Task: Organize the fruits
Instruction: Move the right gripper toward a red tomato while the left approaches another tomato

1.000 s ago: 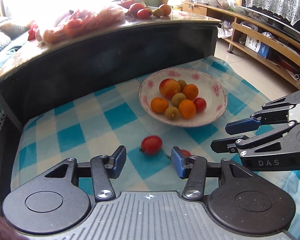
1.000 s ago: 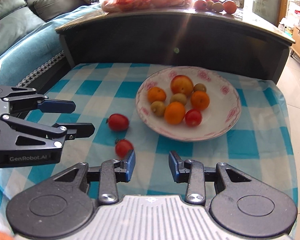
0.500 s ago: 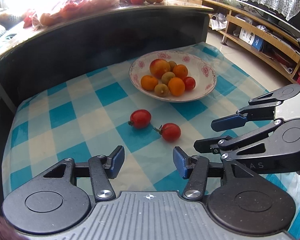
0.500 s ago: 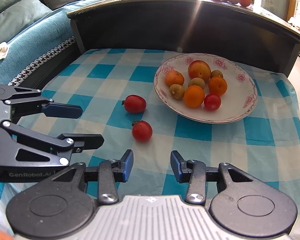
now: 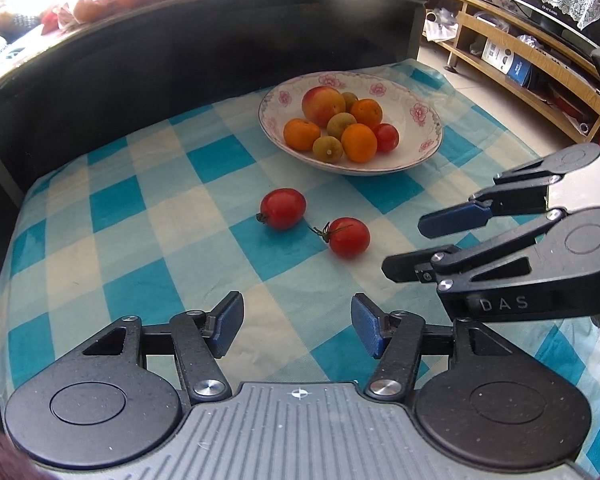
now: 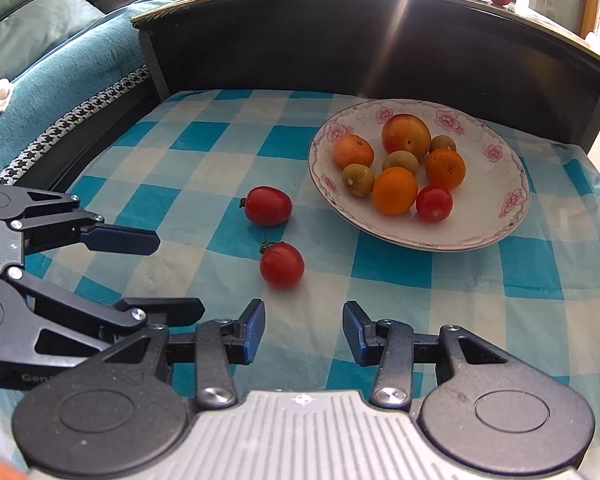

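While both tools hang over the checked cloth, we count two loose tomatoes on it: one oval and one round with a stem, near each other, beside the bowl. The bowl holds eight fruits: three oranges, three small green ones, one peach, one tomato. Left tool: jaws wide apart, gripping nothing. Right tool: likewise spread and bare.
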Motion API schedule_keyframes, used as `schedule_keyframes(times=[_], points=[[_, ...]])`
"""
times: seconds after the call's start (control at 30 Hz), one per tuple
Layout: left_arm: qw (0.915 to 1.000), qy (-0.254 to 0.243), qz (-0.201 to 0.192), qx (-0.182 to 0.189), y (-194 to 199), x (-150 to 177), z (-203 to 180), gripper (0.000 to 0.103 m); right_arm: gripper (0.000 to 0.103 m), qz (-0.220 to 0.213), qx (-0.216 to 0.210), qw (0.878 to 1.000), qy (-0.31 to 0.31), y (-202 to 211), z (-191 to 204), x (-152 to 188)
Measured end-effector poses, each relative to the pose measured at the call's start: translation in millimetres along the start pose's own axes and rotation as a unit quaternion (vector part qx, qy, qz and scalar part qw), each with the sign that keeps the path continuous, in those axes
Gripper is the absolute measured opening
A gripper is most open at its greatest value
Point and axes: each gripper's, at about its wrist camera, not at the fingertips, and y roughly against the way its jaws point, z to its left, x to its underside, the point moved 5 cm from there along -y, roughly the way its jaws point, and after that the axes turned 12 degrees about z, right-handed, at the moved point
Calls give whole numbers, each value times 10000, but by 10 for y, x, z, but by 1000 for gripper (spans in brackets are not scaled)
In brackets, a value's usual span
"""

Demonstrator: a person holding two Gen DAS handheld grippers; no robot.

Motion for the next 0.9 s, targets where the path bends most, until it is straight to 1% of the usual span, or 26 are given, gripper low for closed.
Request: schedule_keyframes(times=[0.2,0.37,0.7,0.9], points=[[9999,19,116,-6,-55,33,28,67,46,49,-27,9999,115,-47,26,-62],[9999,67,148,20,-71,25,63,69,50,61,-42,9997,232,-55,49,-116],[9997,138,171,92,-76,19,101,71,50,78,17,9987,502,-143,122,-308],[9996,156,193,120,-89,23,117,72,50,144,28,9979,634,-268,194,-425]])
